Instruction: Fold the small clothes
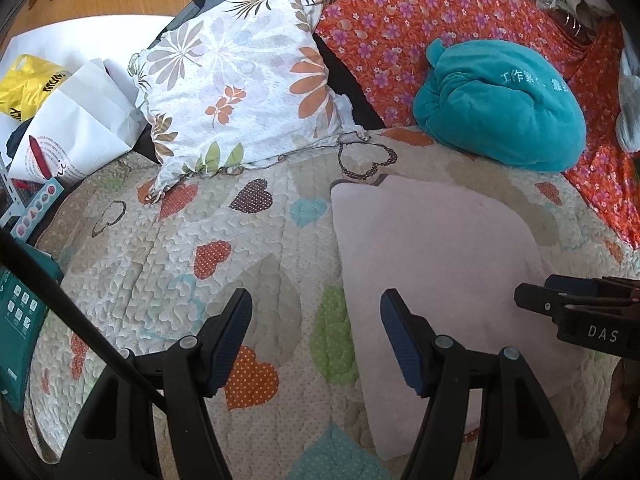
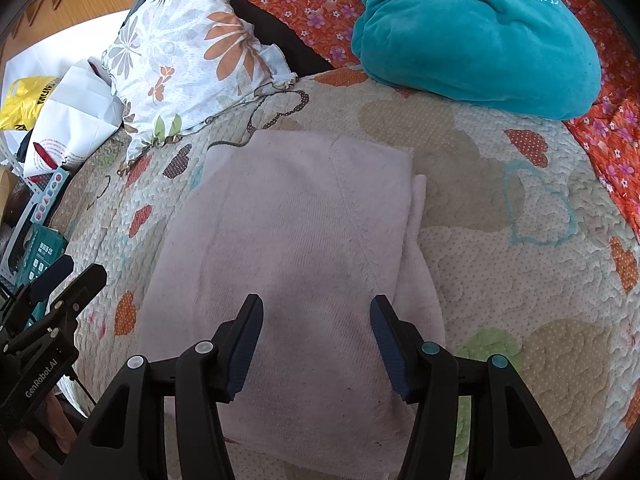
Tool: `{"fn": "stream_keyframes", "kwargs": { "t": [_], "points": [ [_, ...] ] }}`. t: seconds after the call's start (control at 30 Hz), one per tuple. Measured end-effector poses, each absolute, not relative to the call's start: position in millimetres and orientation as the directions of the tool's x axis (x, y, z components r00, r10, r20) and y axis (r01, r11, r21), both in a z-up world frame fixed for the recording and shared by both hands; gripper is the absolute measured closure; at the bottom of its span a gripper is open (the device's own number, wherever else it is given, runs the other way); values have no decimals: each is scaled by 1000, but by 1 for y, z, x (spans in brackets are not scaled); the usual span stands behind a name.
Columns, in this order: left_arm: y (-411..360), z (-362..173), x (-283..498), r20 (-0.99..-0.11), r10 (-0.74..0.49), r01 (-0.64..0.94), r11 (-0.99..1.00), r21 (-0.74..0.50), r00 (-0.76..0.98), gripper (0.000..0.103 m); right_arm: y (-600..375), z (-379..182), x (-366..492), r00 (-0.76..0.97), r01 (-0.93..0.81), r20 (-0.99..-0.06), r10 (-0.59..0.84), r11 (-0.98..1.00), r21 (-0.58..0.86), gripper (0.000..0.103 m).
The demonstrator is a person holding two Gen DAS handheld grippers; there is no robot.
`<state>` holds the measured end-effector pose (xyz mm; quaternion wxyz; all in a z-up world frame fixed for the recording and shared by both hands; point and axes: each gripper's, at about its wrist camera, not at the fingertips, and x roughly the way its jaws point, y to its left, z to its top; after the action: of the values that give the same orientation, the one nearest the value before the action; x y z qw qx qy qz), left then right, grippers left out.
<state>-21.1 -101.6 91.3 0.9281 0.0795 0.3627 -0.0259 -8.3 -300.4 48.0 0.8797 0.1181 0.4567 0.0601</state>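
Observation:
A pale pink garment [image 2: 296, 240] lies folded flat on the heart-patterned quilt [image 2: 500, 260], with a lower layer showing along its right edge. It also shows in the left wrist view [image 1: 440, 264]. My right gripper [image 2: 316, 312] is open and empty, hovering over the garment's near part. My left gripper [image 1: 316, 312] is open and empty above the quilt [image 1: 180, 248] at the garment's left edge. The right gripper's tip shows in the left wrist view [image 1: 532, 296], over the garment's right side. The left gripper shows at the lower left of the right wrist view [image 2: 76, 280].
A floral pillow [image 1: 236, 80] lies at the back left and a teal plush cushion [image 1: 500, 108] at the back right on an orange flowered cover [image 1: 400, 20]. White and yellow bags [image 1: 72, 116] and a green box [image 1: 20, 320] sit off the quilt's left edge.

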Motion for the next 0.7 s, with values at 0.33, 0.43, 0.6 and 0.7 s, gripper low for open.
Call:
{"fn": "stream_keyframes", "kwargs": {
  "t": [0.33, 0.43, 0.6, 0.7],
  "points": [
    [-102, 92, -20, -681, 6, 104, 987, 121, 732, 37, -300, 48, -8, 575, 4, -789, 213, 965, 263, 42],
    [-102, 91, -20, -684, 6, 103, 988, 119, 730, 37, -300, 47, -9, 576, 4, -789, 214, 964, 264, 42],
    [-103, 90, -20, -688, 1, 108, 987, 116, 726, 37, -300, 48, -8, 575, 4, -790, 214, 965, 264, 42],
    [-103, 89, -20, -691, 0, 108, 988, 113, 723, 37, -300, 47, -9, 575, 4, -789, 214, 964, 264, 42]
  ]
}}
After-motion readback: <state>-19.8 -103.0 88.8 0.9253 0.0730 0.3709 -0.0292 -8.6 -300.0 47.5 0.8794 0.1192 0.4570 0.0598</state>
